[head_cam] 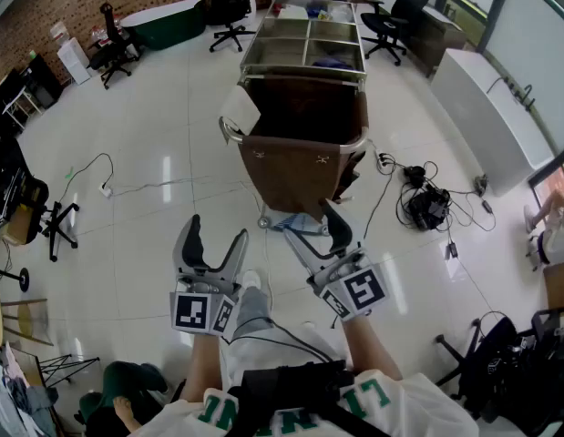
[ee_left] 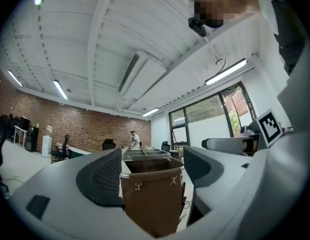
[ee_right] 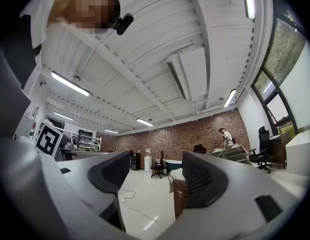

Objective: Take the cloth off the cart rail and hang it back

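The cloth [head_cam: 240,110] is draped over the left corner of the cart's rail [head_cam: 229,135], above the brown bag [head_cam: 300,167], well ahead of both claws; the left gripper [head_cam: 216,232] and right gripper [head_cam: 314,230] are held wide open, nothing gripped; in the gripper views the cloth is largely masked by a jaw, only a pale sliver being discernible.

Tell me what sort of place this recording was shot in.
Probably an open office or lab space: swivel office chairs stand round a glossy tiled floor, a brick wall runs behind, and a service cart stands mid-room.
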{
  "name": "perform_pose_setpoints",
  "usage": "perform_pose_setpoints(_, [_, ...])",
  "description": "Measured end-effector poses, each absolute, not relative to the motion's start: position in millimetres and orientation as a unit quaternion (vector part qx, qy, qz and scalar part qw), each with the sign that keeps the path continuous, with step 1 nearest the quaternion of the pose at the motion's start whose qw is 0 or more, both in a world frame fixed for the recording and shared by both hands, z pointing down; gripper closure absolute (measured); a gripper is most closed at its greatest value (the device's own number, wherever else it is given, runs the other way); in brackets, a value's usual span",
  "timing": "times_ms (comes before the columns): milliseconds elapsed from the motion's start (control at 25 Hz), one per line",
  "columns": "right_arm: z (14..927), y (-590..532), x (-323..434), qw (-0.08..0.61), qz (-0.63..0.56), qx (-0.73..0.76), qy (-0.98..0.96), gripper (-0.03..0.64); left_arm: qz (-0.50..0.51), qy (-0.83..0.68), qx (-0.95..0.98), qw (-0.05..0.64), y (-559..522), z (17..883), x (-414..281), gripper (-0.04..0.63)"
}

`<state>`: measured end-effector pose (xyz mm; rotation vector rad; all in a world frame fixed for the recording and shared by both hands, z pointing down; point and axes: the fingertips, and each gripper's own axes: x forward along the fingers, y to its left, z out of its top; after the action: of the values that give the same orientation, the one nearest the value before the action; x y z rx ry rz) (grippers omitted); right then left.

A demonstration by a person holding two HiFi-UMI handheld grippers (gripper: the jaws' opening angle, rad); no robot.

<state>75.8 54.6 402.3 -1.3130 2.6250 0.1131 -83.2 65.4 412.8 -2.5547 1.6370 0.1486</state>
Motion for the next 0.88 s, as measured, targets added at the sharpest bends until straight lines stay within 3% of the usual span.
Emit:
perform_pose_setpoints(480, [374,-109,-45,0.103,0.038,-0.474,0.874,0.284,0.073,0.464,-0.881,0.055,-108,387,-169,0.218])
perform_pose_setpoints(880, [378,-172,-48,0.086,0.035,-0.491,0.866,0.284,0.064,0.452,-0.889,0.029,-181,403,-178,0.219])
